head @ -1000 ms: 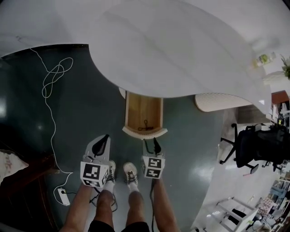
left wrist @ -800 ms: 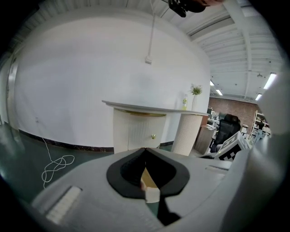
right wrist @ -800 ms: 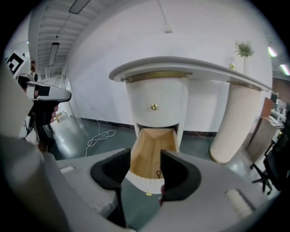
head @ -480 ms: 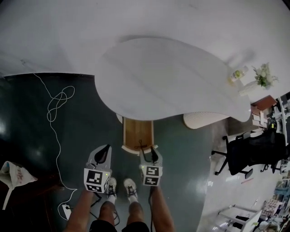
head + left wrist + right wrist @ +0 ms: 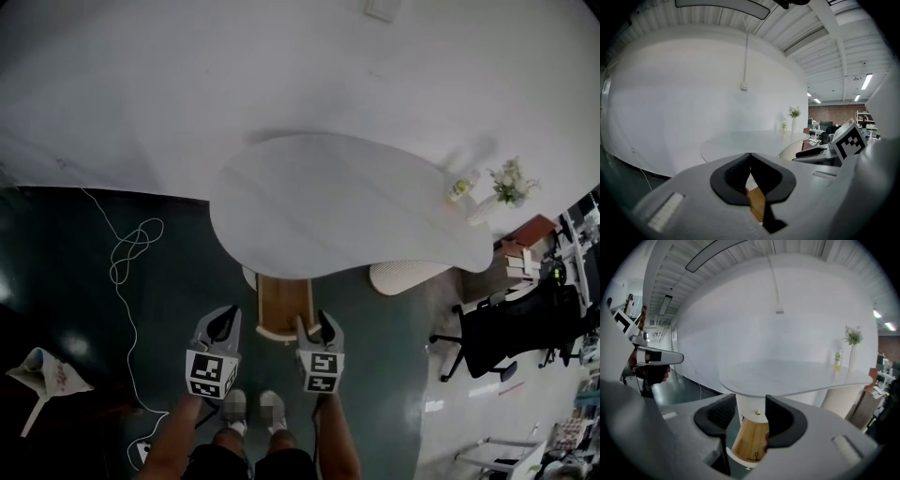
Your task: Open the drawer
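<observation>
Both my left claw [image 5: 222,322], clenched, and right claw [image 5: 314,323], released, had drawn back from the pale wooden drawer [image 5: 284,305], open beneath the white rounded surface [image 5: 347,206]; I judged opening done.

- left claw [image 5: 222,321]: pale grey moulded shell, black ridged pads [image 5: 730,180], left cube [image 5: 212,372] bearing black-and-white square markers
- right claw [image 5: 323,324]: matching grey shell, right cube [image 5: 322,367] marked alike
- person: dark shorts [image 5: 225,465]
</observation>
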Available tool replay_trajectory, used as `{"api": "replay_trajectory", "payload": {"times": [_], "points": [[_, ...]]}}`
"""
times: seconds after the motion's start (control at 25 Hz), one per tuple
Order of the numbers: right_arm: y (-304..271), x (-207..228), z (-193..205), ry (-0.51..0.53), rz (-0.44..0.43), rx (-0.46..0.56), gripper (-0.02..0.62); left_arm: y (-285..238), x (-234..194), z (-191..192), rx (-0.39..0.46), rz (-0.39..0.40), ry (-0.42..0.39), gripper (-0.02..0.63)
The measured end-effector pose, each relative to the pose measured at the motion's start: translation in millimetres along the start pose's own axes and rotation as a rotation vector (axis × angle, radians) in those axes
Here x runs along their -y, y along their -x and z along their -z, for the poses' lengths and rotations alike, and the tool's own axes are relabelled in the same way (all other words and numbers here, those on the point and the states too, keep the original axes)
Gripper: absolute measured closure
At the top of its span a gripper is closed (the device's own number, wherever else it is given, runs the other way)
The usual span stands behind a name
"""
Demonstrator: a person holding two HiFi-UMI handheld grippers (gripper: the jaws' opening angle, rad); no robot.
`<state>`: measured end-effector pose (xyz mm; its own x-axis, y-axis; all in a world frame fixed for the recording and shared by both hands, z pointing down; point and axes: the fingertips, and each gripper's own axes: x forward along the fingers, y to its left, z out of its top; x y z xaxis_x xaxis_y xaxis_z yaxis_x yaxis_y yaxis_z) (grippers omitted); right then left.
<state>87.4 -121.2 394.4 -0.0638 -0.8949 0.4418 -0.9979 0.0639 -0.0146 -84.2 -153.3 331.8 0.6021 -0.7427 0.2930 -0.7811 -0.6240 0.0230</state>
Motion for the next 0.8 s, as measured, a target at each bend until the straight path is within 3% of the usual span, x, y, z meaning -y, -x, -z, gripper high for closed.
{"api": "replay_trajectory", "payload": {"times": [0.44, 0.52, 0.8], "points": [[64, -7, -108, 0.042, 0.024, 0.147, 0.446, 41, 2, -92, 0.081, 0.003, -0.048, 0.597], [78, -8, -123, 0.046, 0.037, 0.175, 0.484, 51, 1, -107, 0.097, -0.003, -0.055, 0.596], [122, -12, -161, 0.057, 0.049, 0.234, 0.506, 87, 0, -154, 0.162, -0.03, -0.078, 0.597]]}}
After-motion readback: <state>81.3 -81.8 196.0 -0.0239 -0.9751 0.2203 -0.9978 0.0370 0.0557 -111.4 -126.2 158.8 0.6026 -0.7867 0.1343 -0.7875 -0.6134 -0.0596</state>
